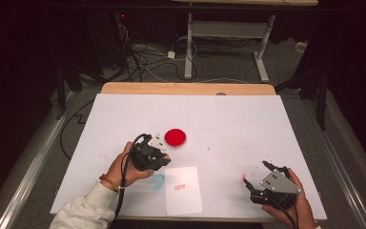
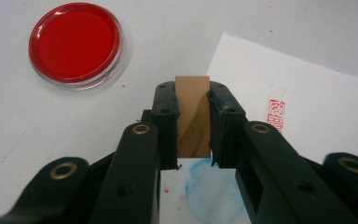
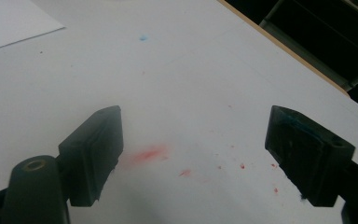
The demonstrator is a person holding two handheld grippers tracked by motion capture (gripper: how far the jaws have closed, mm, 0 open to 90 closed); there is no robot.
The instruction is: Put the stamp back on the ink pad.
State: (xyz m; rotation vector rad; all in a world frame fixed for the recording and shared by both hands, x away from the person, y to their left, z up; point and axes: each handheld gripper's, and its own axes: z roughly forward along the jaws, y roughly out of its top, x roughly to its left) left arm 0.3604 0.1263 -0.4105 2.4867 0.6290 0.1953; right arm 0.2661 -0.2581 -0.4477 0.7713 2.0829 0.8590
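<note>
Judging by the red seal print (image 2: 276, 115) already on the paper sheet (image 1: 183, 190), stamping looks done: the left gripper (image 2: 193, 122) pinches the wooden stamp (image 2: 193, 116) above the worktop (image 1: 238, 124) beside the red ink pad (image 1: 176, 137), while the right gripper (image 3: 193, 156) rests spread and empty.

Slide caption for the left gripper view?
Left gripper clamps a wooden stamp between red ink pad and stamped paper.

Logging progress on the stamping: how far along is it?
Done: the paper sheet already bears a red seal mark. In hand: the left gripper clamps the wooden stamp, between the sheet and the open red ink pad. The right gripper is open, idle. Probably left: setting the stamp down.
</note>
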